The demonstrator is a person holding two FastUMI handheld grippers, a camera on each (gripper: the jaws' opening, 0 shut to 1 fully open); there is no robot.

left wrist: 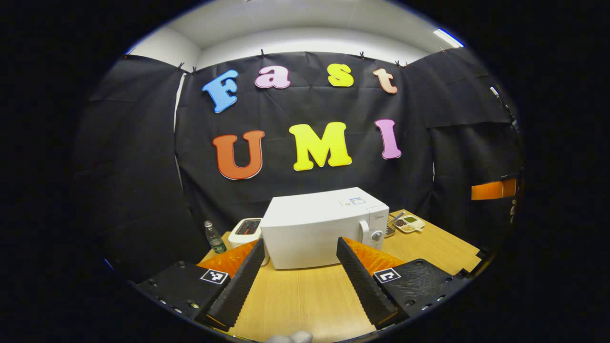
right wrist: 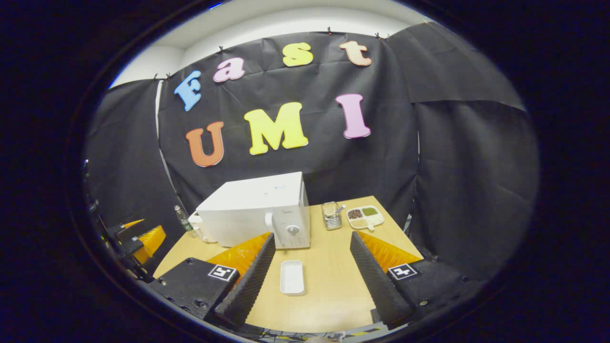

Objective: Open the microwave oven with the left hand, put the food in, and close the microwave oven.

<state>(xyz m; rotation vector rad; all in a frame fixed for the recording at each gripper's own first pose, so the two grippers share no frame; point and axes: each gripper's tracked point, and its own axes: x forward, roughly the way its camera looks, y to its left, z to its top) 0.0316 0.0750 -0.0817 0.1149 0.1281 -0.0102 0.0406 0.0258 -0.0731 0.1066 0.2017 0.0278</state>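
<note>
Spread, empty fingers of left gripper (left wrist: 300, 281) and right gripper (right wrist: 310, 278) above desk (right wrist: 329, 286); white tray (right wrist: 292, 277) before closed microwave (right wrist: 257, 212).

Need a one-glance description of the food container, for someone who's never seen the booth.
Find the white microwave on the wooden table. In front of its dial lies a small white rectangular tray, alone on bare wood. Unlike the divided dish farther back, it has one compartment.

White microwave (right wrist: 252, 209), white tray (right wrist: 292, 277), light wood-grain table (right wrist: 329, 290) (green cap on clear bottle (left wrist: 214, 238)).
</note>
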